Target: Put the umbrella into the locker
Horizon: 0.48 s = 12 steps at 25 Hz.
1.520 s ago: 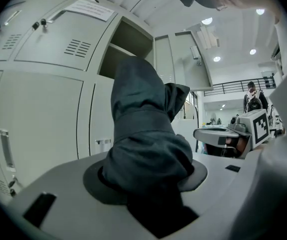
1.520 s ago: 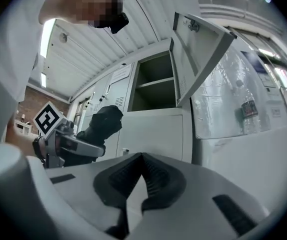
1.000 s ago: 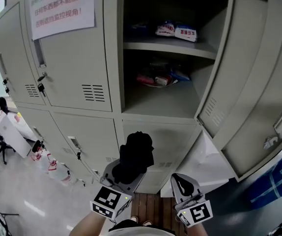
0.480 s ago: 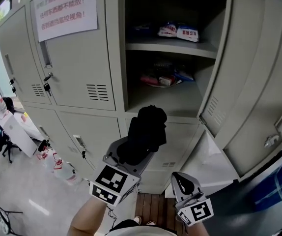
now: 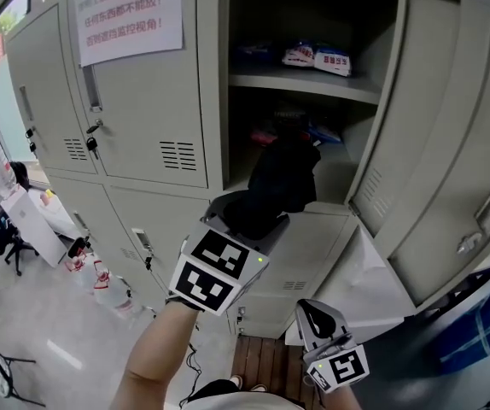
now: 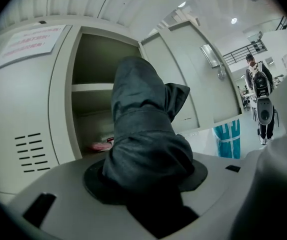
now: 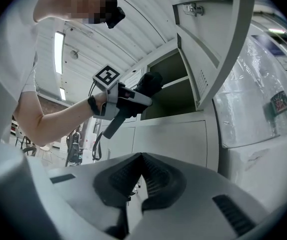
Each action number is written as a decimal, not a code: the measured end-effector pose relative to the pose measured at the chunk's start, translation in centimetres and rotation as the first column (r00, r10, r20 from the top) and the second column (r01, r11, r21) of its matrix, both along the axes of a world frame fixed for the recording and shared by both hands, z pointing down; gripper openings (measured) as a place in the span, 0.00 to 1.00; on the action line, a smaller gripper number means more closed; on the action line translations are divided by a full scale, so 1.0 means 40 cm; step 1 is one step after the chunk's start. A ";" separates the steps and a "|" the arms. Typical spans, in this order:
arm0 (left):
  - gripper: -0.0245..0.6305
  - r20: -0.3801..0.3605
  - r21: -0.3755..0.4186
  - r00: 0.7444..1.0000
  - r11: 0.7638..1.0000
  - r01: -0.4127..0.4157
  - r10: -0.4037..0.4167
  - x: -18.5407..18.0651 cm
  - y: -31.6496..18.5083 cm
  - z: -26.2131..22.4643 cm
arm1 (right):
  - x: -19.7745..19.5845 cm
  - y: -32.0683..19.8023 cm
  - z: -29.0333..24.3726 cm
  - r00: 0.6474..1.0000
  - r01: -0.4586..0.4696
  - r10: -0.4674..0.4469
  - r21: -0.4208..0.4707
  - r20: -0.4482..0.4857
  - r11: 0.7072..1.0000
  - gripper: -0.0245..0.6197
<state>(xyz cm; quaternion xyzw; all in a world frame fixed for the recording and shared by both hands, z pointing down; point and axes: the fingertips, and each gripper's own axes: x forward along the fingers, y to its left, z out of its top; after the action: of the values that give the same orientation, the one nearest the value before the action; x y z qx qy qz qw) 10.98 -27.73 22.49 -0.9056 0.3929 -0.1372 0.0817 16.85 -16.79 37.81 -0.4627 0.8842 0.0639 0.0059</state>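
A folded dark umbrella [image 5: 281,182] sticks out of my left gripper [image 5: 247,218], which is shut on its lower end. Its top reaches the front edge of the open locker's lower compartment [image 5: 330,186]. In the left gripper view the umbrella [image 6: 143,129] fills the middle and hides the jaws, with the open locker [image 6: 91,109] just behind it. My right gripper [image 5: 317,321] hangs low near the floor, shut with nothing in it. The right gripper view shows its pads meeting [image 7: 141,171], and the left gripper [image 7: 126,104] raised with the umbrella [image 7: 151,84] at the locker opening.
Snack packets [image 5: 313,56] lie on the upper shelf, more packets [image 5: 313,131] at the back of the lower one. The locker door [image 5: 416,135] stands open at the right. Closed lockers with a paper notice [image 5: 130,15] are at the left. A person [image 6: 259,101] stands far off.
My left gripper has risen with the umbrella and moved up toward the open lower compartment. The right gripper has stayed where it was.
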 end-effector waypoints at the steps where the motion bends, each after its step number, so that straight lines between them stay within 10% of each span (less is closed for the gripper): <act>1: 0.40 0.007 0.003 1.000 1.000 0.004 -0.004 0.005 -0.011 -0.010 | -0.004 0.001 0.001 1.000 0.005 -0.005 0.000 -0.001 1.000 0.06; 12: 0.40 0.116 0.089 0.992 0.995 0.036 -0.046 0.073 -0.106 -0.084 | -0.001 -0.005 0.002 1.000 0.017 -0.017 0.003 -0.006 1.000 0.06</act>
<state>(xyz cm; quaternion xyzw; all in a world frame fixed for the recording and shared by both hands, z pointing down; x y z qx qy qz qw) 13.89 -31.97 19.11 -0.8833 0.4114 -0.1749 0.1414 16.82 -16.98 37.90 -0.4549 0.8880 0.0666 0.0046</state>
